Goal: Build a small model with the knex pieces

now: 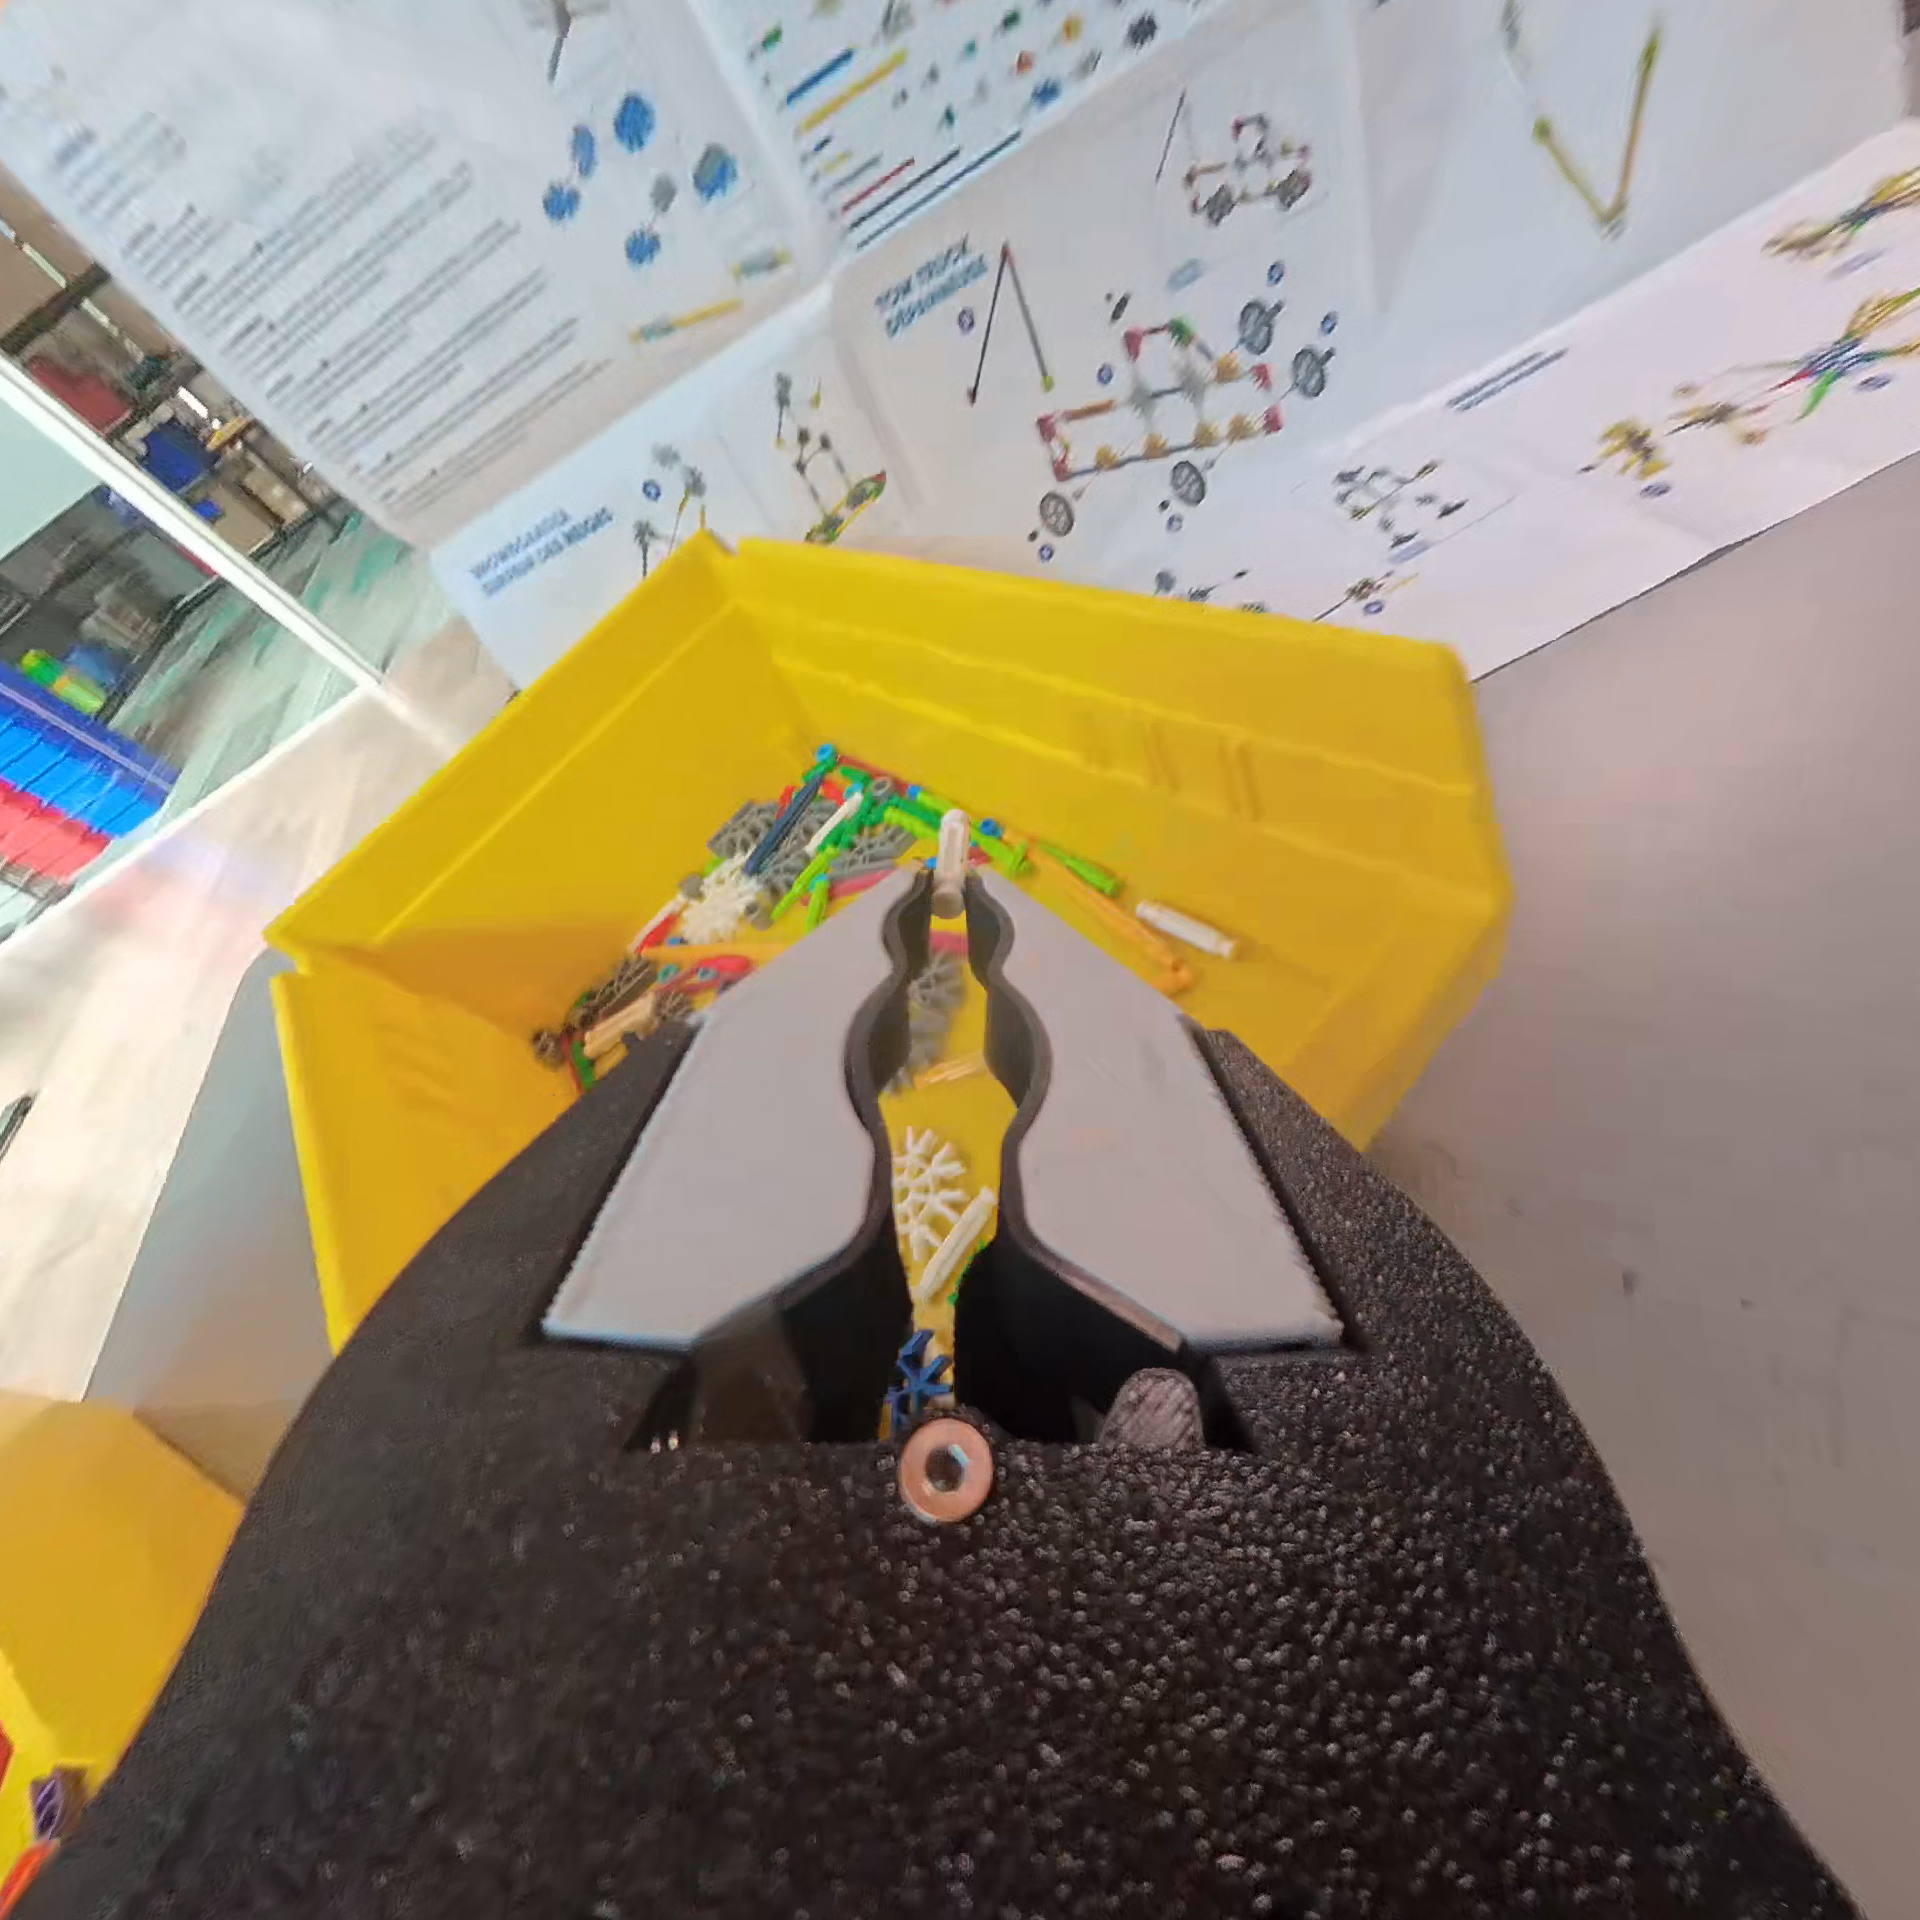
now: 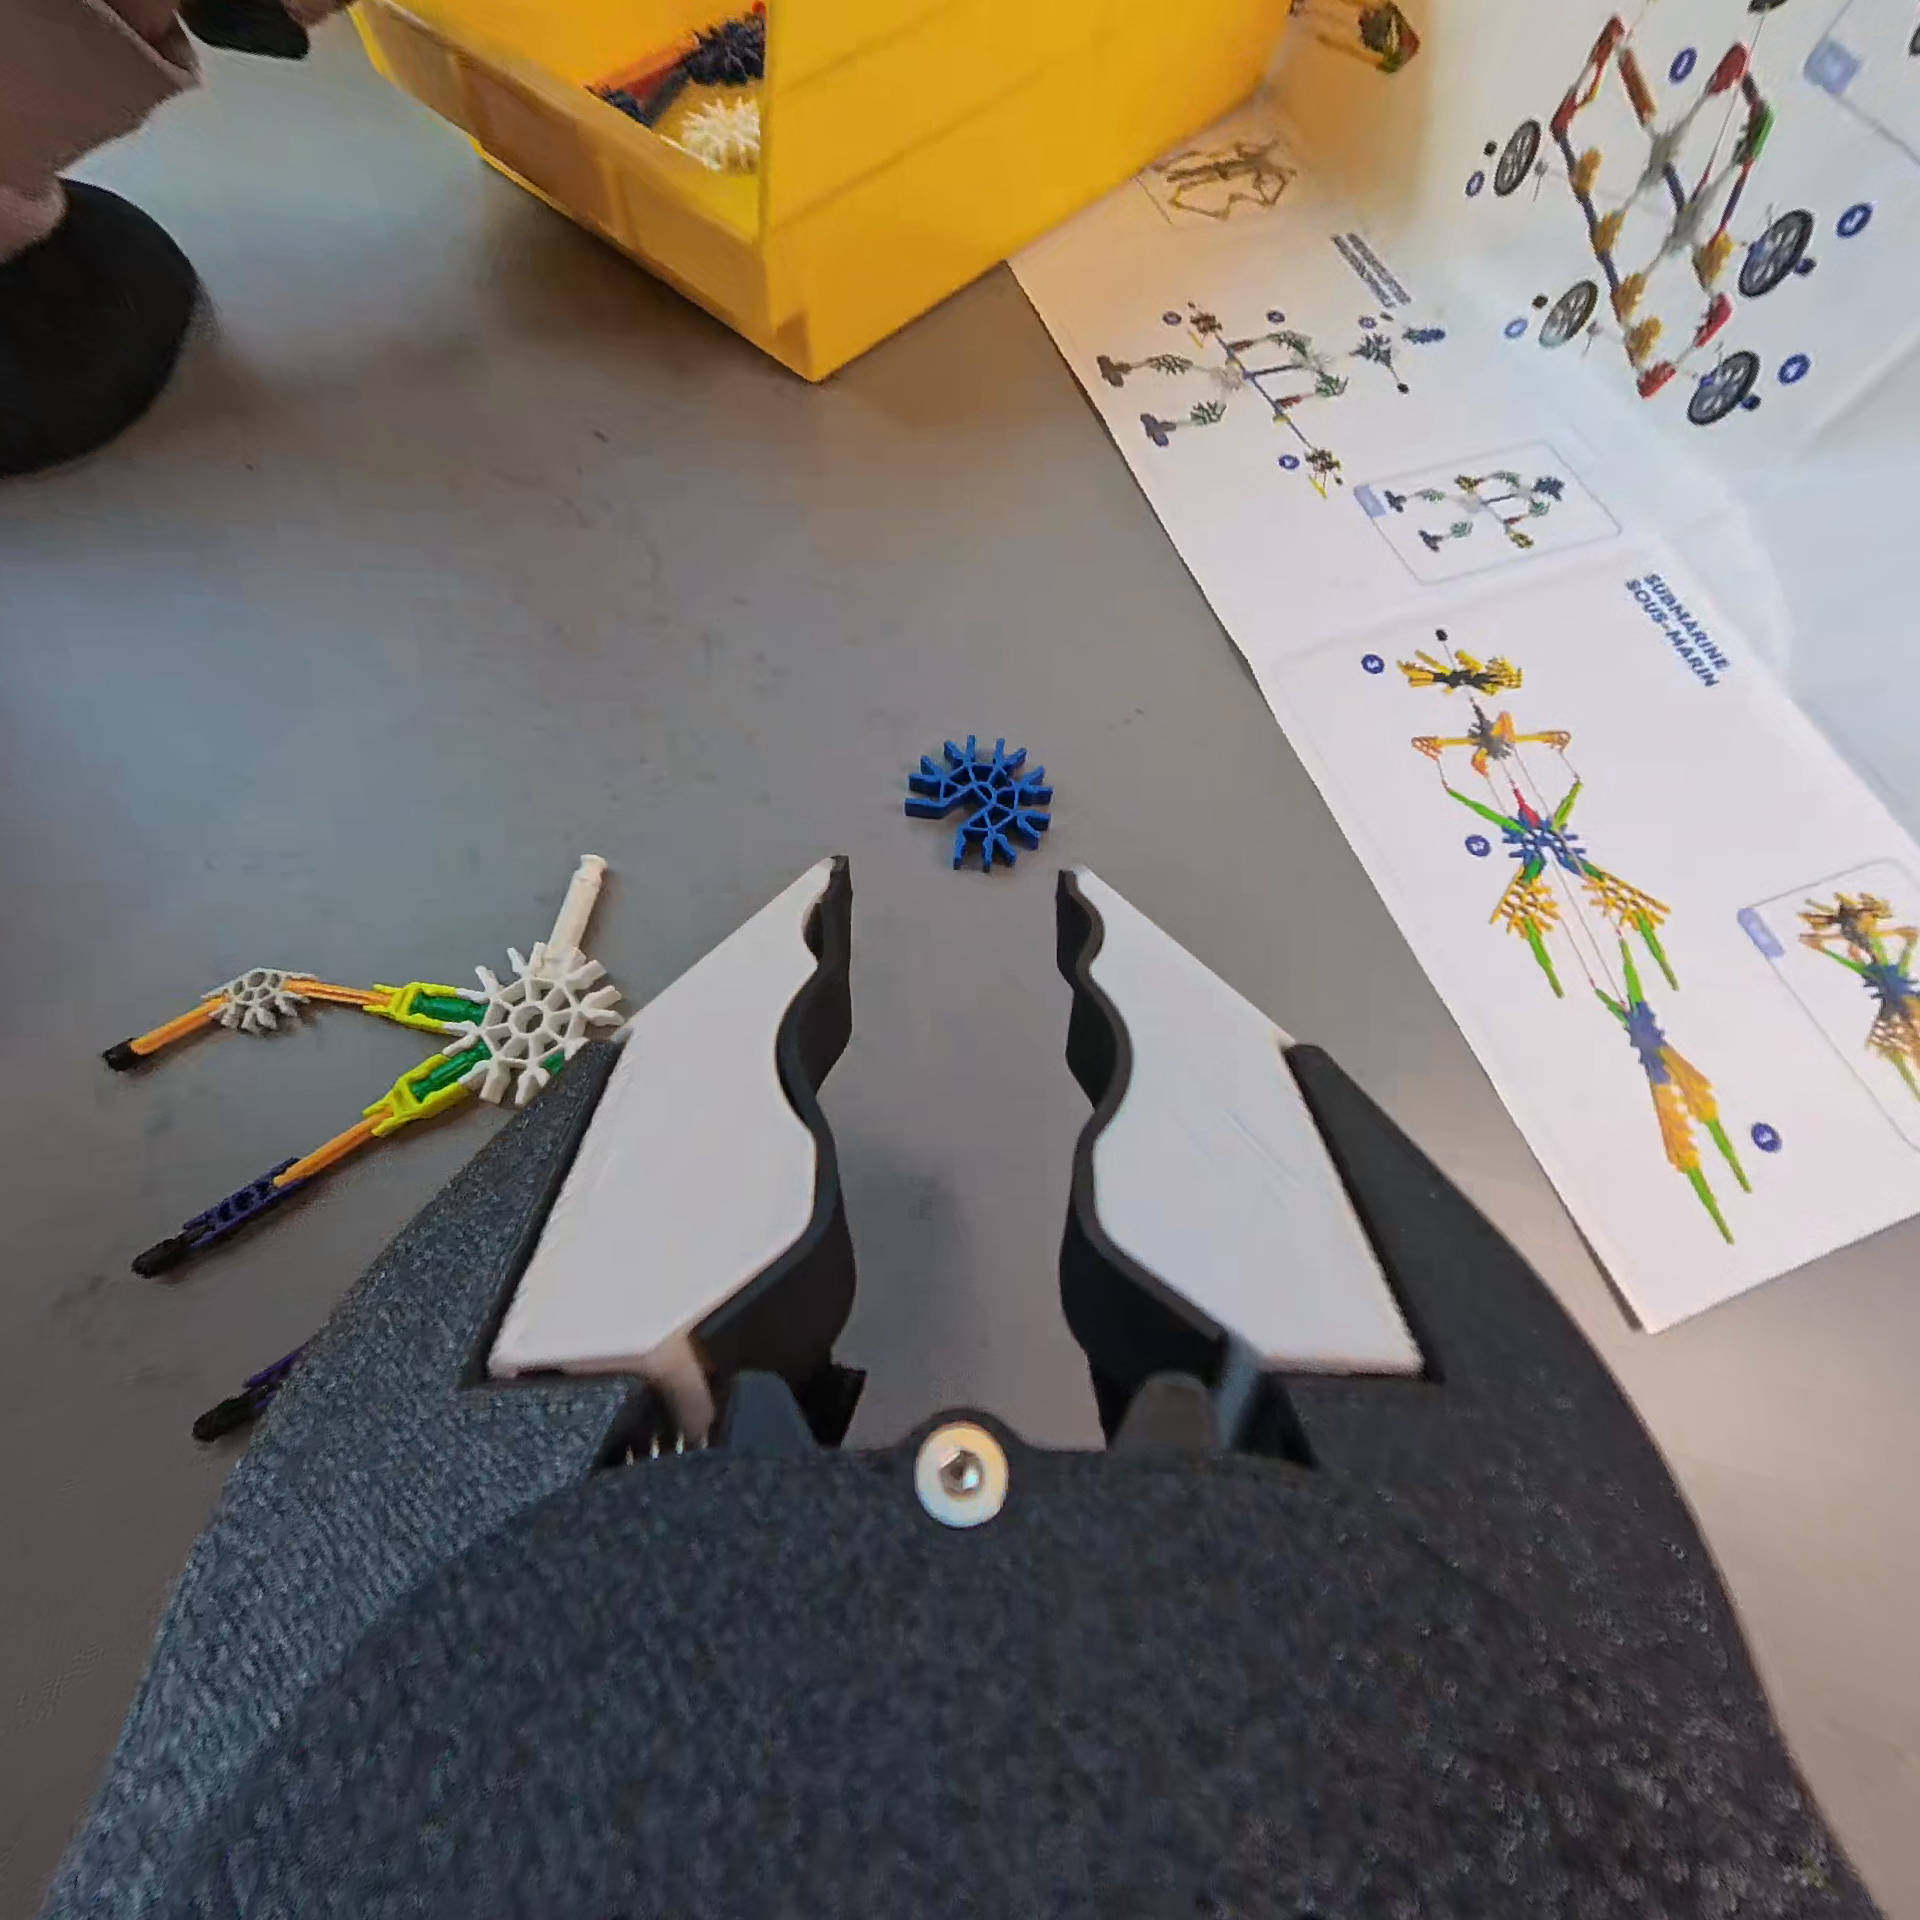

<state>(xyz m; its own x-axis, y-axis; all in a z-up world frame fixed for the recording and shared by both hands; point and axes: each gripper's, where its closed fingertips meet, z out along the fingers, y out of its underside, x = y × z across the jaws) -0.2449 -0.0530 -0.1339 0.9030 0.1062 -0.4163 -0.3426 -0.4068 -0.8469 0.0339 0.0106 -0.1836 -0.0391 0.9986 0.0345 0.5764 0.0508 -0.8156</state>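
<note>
My left gripper (image 1: 943, 891) is shut on a short white rod (image 1: 952, 852) and holds it over the yellow bin (image 1: 582, 790), which holds several coloured rods and connectors (image 1: 821, 852). My right gripper (image 2: 951, 873) is open and empty, low over the grey table. A blue snowflake-shaped connector (image 2: 980, 798) lies flat just beyond its fingertips. To its left lies a partial build (image 2: 416, 1039): a white round connector (image 2: 535, 1023) with a white rod, green and yellow pieces, orange rods and a small grey connector (image 2: 260, 997).
A white instruction sheet (image 2: 1455, 727) with printed model pictures lies on the table at the right; it also shows behind the bin in the left wrist view (image 1: 1143, 343). The yellow bin (image 2: 883, 208) stands at the back. A dark round object (image 2: 83, 322) sits at the far left. My hands' fingertips stand some 30 cm from each other.
</note>
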